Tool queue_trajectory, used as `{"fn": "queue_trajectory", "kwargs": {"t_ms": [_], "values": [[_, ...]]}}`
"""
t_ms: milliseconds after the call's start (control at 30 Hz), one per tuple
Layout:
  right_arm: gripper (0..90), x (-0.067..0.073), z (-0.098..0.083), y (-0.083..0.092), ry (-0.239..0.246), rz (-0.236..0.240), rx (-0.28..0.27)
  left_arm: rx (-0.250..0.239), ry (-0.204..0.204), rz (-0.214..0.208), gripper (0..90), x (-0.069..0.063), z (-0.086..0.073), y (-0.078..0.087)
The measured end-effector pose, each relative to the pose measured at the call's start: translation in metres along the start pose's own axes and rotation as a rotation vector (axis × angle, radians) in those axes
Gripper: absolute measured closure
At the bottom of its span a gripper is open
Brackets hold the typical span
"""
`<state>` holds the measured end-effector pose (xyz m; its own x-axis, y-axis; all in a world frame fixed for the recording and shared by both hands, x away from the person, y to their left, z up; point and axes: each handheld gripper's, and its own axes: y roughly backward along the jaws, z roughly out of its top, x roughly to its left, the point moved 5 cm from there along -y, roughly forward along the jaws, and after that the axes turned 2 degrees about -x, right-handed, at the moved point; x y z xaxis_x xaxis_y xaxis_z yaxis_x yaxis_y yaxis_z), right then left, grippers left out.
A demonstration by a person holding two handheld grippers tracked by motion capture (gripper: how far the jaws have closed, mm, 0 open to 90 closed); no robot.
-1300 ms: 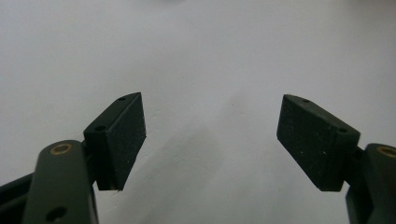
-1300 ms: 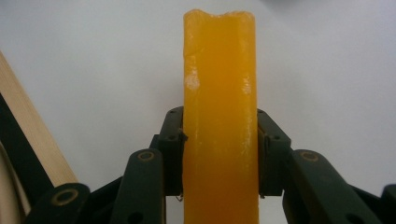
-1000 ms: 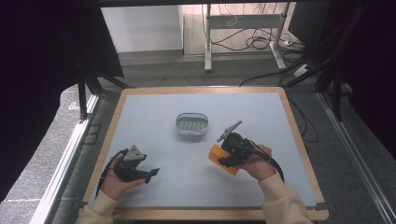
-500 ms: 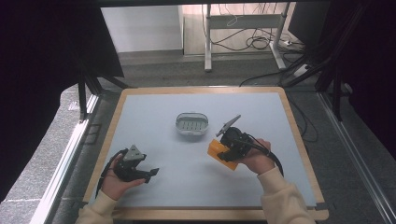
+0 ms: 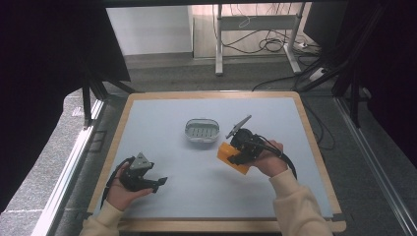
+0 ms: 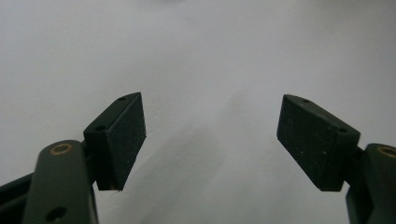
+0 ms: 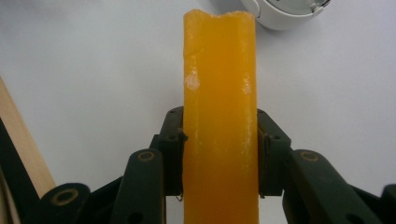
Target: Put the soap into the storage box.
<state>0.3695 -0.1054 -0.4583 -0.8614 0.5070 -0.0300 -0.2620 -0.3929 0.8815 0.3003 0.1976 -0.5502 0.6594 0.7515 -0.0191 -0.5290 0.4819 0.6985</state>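
An orange bar of soap sits clamped between the two black jaws of the right tool, its pads pressing on the bar's two broad faces. In the right gripper view the bar stands on edge and runs up the middle of the picture, its far end slightly notched and reaching toward the rim of a white soap dish beyond it. In the high view the bar is held just above the pale grey worktop, right of centre, tilted, with the right tool gripping it from the person's side and the right hand behind it. The white soap dish lies near the bar, up and to its left, apart from it; its ribbed inner tray faces up.

Well apart, near the worktop's lower left, the left hand holds the left tool low over the surface, a grey three-cornered plate on top. In the left gripper view its jaws stand wide apart, the left tool with nothing between its pads, bare worktop beneath.

A light wooden frame borders the worktop.
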Motion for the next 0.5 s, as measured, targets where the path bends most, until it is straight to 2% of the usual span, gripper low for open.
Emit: {"fn": "queue_trajectory", "kwargs": {"t_ms": [500], "values": [[61.5,-0.015,0.009,-0.004,0.006,-0.005,-0.004,0.004,0.001,0.0,23.6,0.001,-0.001,0.0]]}}
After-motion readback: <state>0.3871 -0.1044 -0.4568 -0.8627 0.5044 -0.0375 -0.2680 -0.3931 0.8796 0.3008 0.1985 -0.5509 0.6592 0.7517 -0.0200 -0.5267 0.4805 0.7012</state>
